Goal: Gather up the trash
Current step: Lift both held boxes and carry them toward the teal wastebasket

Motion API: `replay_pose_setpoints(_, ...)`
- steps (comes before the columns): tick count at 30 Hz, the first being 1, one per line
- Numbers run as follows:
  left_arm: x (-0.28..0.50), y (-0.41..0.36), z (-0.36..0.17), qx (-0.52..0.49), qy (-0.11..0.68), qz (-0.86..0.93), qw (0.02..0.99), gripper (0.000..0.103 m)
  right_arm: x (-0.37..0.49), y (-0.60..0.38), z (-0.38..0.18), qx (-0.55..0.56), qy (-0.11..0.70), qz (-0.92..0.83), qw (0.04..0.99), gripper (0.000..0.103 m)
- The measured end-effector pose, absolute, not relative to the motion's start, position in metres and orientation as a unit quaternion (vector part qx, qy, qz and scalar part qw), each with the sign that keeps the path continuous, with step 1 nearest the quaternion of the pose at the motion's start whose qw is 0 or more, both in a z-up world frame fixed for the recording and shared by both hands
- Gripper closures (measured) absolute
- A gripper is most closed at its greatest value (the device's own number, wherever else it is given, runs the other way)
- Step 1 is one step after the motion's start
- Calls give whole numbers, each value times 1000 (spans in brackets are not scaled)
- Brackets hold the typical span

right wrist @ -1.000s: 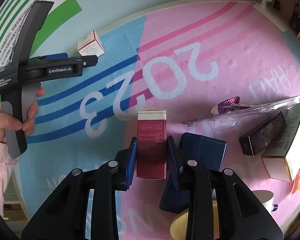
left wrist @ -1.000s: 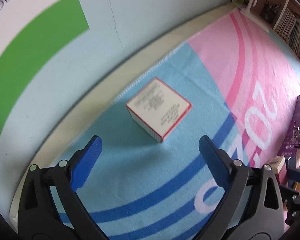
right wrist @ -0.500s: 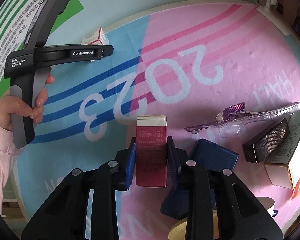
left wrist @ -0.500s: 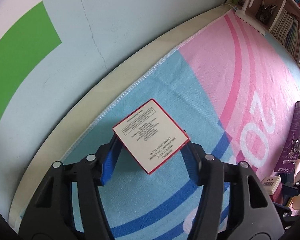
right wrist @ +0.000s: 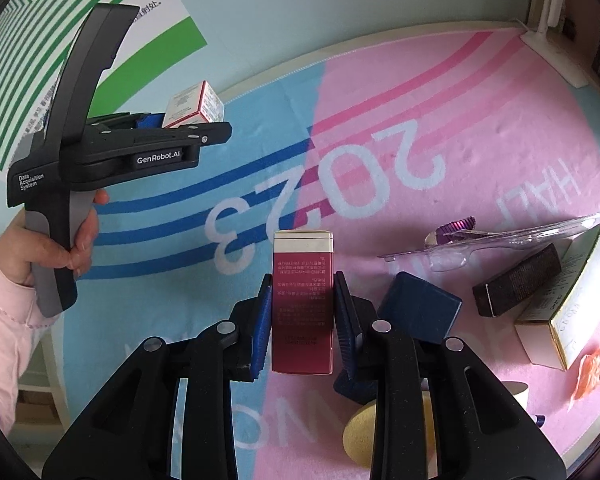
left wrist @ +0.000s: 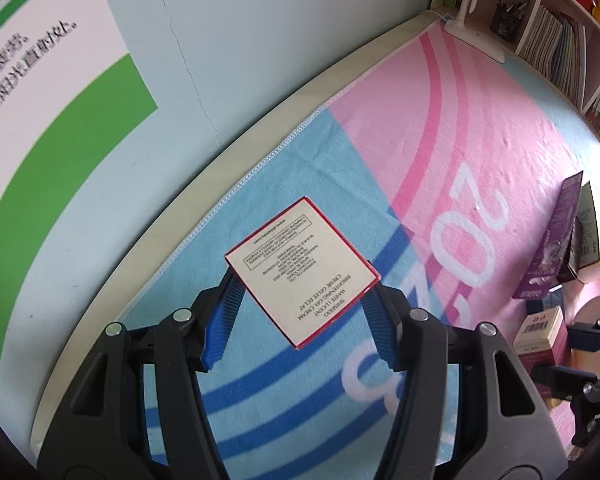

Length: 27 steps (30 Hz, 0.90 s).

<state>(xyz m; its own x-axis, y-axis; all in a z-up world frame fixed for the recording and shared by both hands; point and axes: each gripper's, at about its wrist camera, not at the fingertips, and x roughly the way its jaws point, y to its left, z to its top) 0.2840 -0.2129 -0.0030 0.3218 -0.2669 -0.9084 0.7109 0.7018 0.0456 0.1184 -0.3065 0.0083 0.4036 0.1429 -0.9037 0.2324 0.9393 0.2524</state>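
A white carton with red edges (left wrist: 302, 276) hangs tilted above the blue part of the rug (left wrist: 284, 412), and my left gripper (left wrist: 302, 292) is shut on its two sides. In the right wrist view that same left gripper (right wrist: 140, 148) is held by a hand (right wrist: 60, 240) at the upper left, with the white carton (right wrist: 192, 106) at its tip. My right gripper (right wrist: 303, 286) is shut on a dark red box with a cream top (right wrist: 302, 304), raised over the rug. This red box (left wrist: 540, 332) also shows at the left wrist view's right edge.
On the pink rug to the right lie a dark blue box (right wrist: 420, 312), a clear blister pack (right wrist: 500, 236), a dark brown box (right wrist: 516, 284), a cream and green carton (right wrist: 568, 312), an orange wrapper (right wrist: 594, 368) and a yellow sponge (right wrist: 364, 436). A bookshelf (left wrist: 560, 52) stands beyond.
My left gripper came down over the white carton, shut on it and lifted it off the rug. My right gripper has risen a little with the red box.
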Motion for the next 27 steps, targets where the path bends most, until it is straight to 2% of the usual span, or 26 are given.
replay_pose_setpoints(5, 248, -205, 23, 246, 477, -318, 781, 48, 88, -315, 30, 167, 530, -31, 831, 73)
replay_pose_setpoints(13, 184, -239, 56, 268, 455, -340, 779, 48, 28, -358, 57, 175, 504, -70, 843, 73)
replay_pose_setpoints(27, 14, -367, 96, 317, 402, -454, 729, 48, -134, -470, 79, 212, 472, -177, 837, 73)
